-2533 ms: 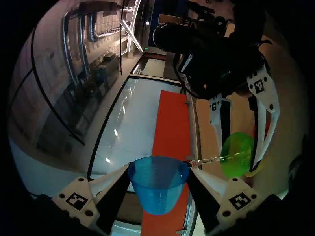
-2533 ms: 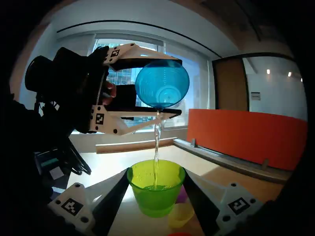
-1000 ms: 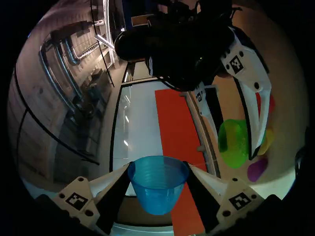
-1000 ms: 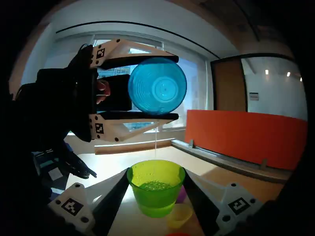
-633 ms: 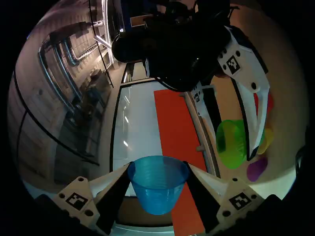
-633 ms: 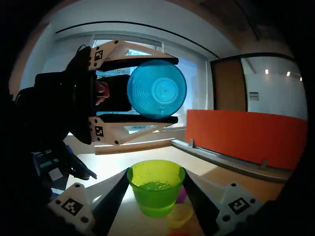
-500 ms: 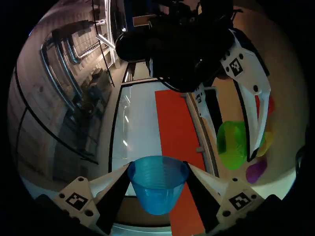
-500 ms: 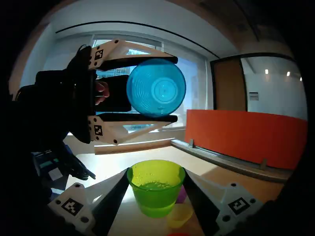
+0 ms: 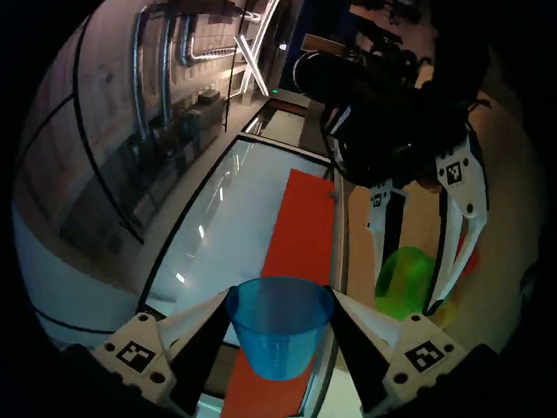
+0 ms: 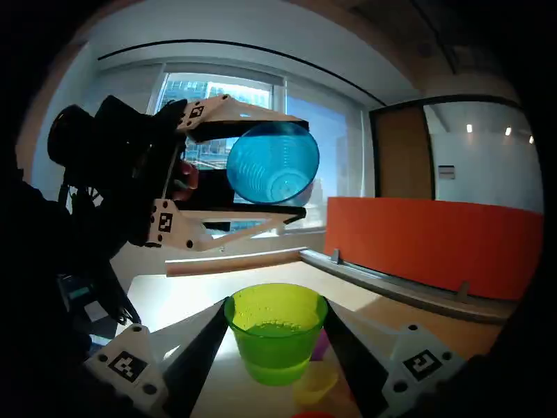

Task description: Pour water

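Observation:
My left gripper is shut on a clear blue cup. In the right gripper view that left gripper hangs up and to the left of the green cup, with a hand behind it. There the blue cup lies tilted on its side with its base turned toward me, and no water runs from it. My right gripper is shut on a green cup, upright, with water in its lower part. The left gripper view shows the right gripper farther off, with the green cup between its fingers.
A light table lies below. A yellow cup and a purple cup stand just behind the green one. An orange partition runs along the table's right side. Large windows are at the back.
The thin stream from the blue cup has stopped. The left gripper has swung back from pointing the cup's base straight at me and drifted a little left. The green cup holds still.

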